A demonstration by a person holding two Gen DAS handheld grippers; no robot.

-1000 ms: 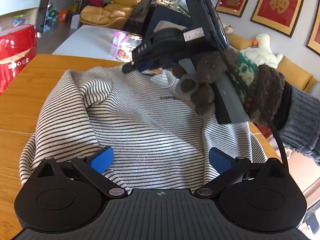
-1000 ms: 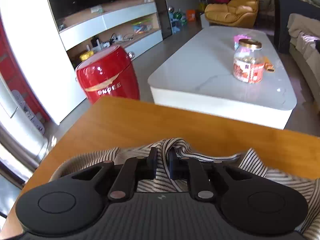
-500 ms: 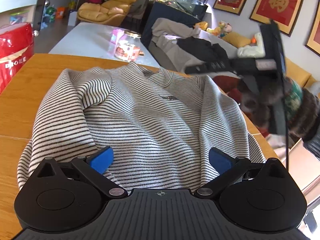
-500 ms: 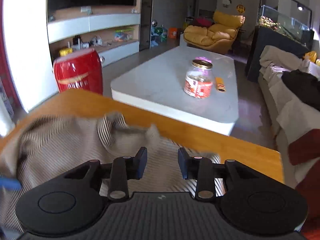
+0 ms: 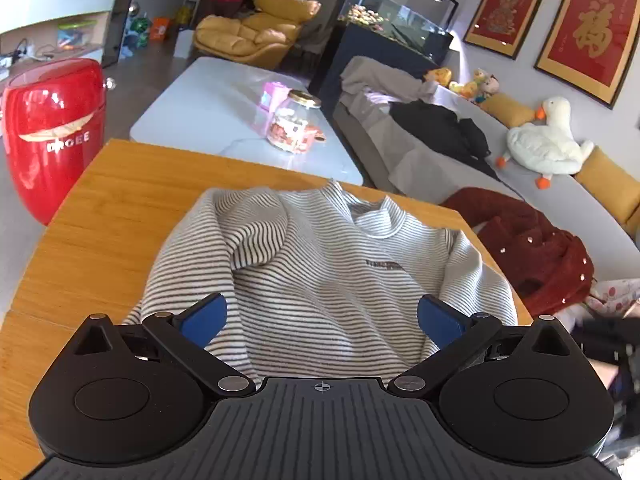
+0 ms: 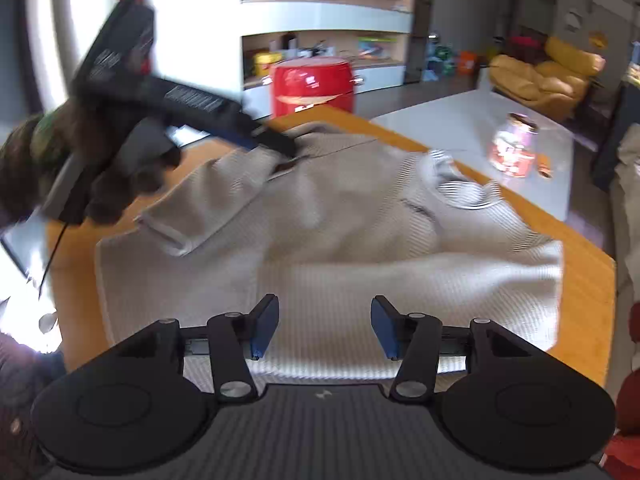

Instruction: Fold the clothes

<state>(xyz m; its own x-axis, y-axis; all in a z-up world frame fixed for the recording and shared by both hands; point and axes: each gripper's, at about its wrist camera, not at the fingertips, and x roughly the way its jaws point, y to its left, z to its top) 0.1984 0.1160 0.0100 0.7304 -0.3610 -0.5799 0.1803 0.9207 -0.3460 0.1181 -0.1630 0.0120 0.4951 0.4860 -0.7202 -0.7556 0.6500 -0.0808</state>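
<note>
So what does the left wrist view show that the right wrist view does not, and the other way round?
Only the left wrist view shows the sofa with the white goose toy, the red garment and the framed pictures. Only the right wrist view shows the left hand-held gripper from outside, its tip at the sweater's far side, held in a gloved hand; that view is blurred. Both share the striped sweater on the wooden table, the red appliance, the jar, and open jaws on their own gripper, the right hand-held gripper included.
</note>
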